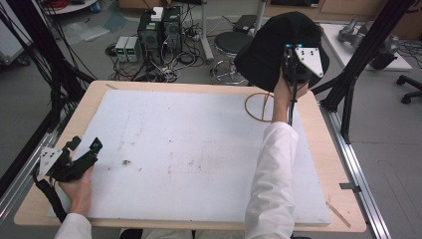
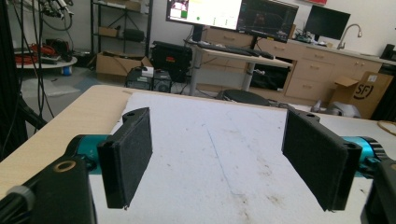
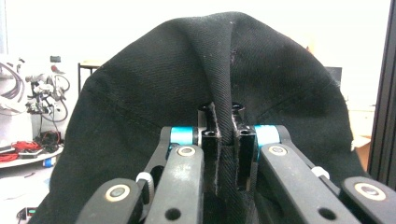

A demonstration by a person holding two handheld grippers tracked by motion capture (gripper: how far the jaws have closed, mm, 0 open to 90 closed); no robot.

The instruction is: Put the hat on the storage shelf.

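Right hand-held gripper (image 3: 224, 154) clamping black hat (image 3: 140, 93), no readable label

R claw (image 3: 226, 154) pinching black hat (image 3: 140, 102)

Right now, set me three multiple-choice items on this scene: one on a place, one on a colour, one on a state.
1. Where does the wooden ring lie?
A. far right part of the table
B. near left corner
C. on the floor

2. What colour is the hat?
A. white
B. black
C. red

3. How do the left tongs stand?
A. shut on the hat
B. shut on the ring
C. open, holding nothing

Answers: 1 A, it lies by the table's far right edge. 2 B, the cloth pinched in the right tongs is black. 3 C, their pads stand wide apart over the white board.
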